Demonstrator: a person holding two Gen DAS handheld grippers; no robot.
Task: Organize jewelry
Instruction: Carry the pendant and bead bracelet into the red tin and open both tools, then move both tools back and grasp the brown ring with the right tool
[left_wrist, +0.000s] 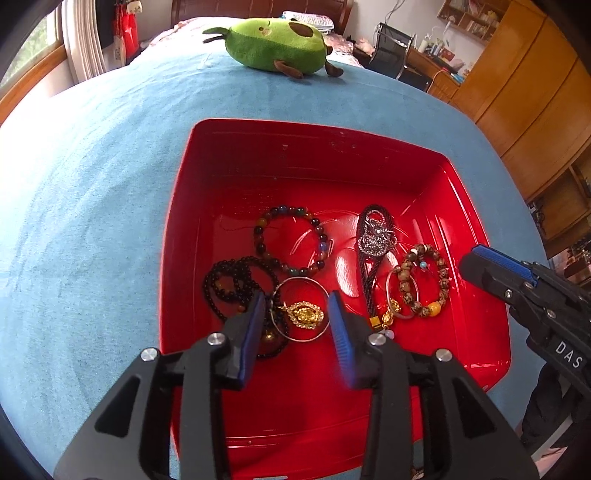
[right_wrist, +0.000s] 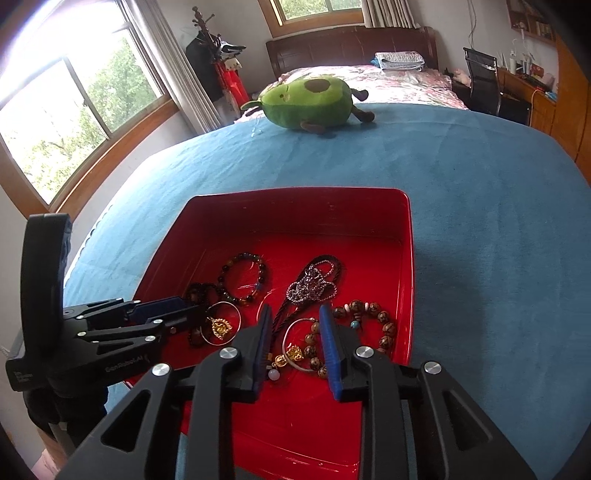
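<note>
Looks like this is pretty far along, honestly: every piece of jewelry I can see is already sitting in the red tray (left_wrist: 480, 229) on the blue blanket (left_wrist: 92, 184), nothing left lying out on the bed as far as either view shows. In the tray there's a multicolor bead bracelet (left_wrist: 291, 242), a black bead strand (left_wrist: 236, 284), a thin bangle with a gold pendant (left_wrist: 304, 314), a dark cord with a sparkly knot (left_wrist: 375, 240), and a brown bead bracelet (left_wrist: 428, 284) with another thin bangle (right_wrist: 301, 345) over it. What's left, I'd guess, is tidying: the pieces overlap a bit, black strand under the bangle, cord touching the brown beads, so they could be spread apart. Left gripper (left_wrist: 297, 314) is released, jaws wide, hovering right around the gold pendant bangle, holding nothing. Right gripper (right_wrist: 293, 332) is spread open too, poised over the second bangle and brown beads. Avocado plush (right_wrist: 310, 101) is well apart, not involved.
</note>
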